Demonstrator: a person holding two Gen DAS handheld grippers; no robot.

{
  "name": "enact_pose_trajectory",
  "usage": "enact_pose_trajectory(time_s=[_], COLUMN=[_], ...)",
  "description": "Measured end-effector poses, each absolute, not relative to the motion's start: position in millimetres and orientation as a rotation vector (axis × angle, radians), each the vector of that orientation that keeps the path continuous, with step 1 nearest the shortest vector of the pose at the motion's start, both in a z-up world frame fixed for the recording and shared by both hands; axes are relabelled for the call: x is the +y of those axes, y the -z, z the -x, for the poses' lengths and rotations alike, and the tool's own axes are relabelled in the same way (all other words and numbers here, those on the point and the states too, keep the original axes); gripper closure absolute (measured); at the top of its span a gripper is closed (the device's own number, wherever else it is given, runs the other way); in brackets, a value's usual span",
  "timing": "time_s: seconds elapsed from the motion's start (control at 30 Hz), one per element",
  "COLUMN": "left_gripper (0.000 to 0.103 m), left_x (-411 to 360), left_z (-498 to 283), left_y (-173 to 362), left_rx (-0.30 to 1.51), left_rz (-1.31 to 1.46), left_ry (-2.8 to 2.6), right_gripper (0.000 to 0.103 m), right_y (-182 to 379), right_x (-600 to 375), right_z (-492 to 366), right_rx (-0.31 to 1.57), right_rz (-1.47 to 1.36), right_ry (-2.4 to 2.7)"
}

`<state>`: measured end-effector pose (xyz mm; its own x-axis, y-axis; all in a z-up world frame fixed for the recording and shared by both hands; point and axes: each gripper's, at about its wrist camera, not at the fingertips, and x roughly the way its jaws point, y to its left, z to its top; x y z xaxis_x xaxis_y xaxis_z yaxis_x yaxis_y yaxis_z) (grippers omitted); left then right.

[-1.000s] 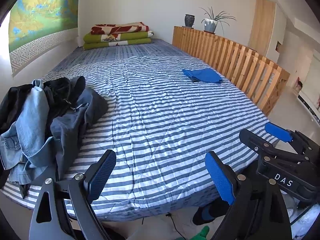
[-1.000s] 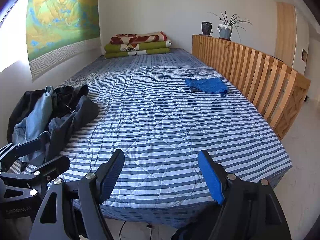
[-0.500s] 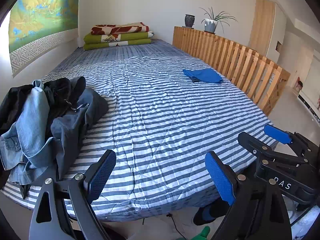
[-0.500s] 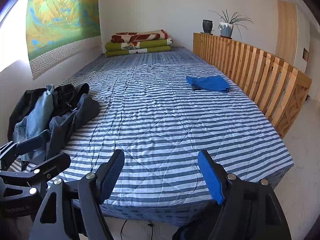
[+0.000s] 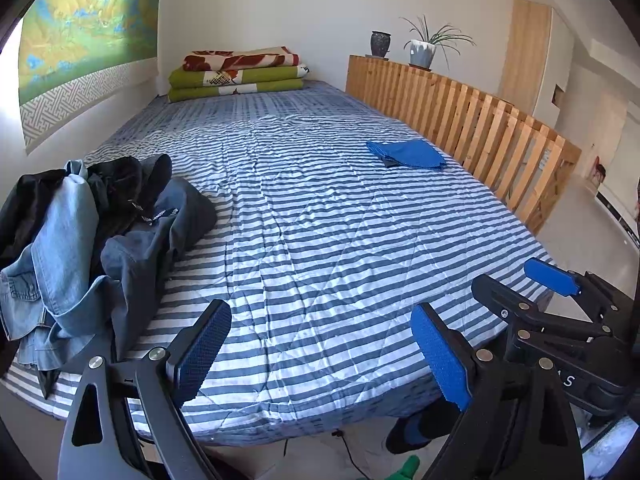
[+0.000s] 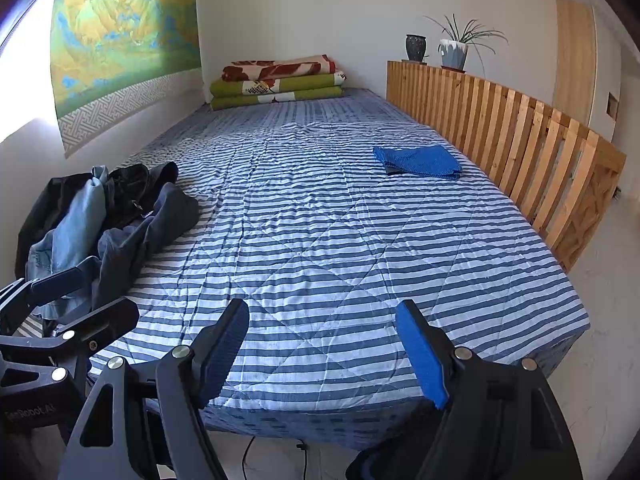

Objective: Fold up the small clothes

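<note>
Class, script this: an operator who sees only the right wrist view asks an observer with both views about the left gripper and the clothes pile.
Operator: Is the left gripper holding anything?
Observer: No. Its own camera shows it open, with only the striped bedcover beyond its pads.
Operator: That gripper blocks my view of the clothes pile. What lies nearest us?
Observer: A pale denim garment, crumpled, which reaches the bed's near edge.

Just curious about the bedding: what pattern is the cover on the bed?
The quilted bed cover has blue and white stripes, clearest in the right wrist view.
</note>
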<state>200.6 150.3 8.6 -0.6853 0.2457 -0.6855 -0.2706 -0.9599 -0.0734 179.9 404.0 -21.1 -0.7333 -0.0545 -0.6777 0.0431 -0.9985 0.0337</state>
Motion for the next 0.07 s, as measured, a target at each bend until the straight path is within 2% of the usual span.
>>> enact_pose_trajectory(time_s=[0.07], left_gripper=[0.01], left_x=[151.2], left_z=[-198.3], left_y=[-6.5], left_rx=[0.048], left_rz=[1.082], left_ry=[-2.643], right_gripper=[0.031], right_y=[22.7], right_x=[403.4], right_z=[-179.9], right_rx=[-0.023], right_rz=[-1.13], right_ry=[2.874])
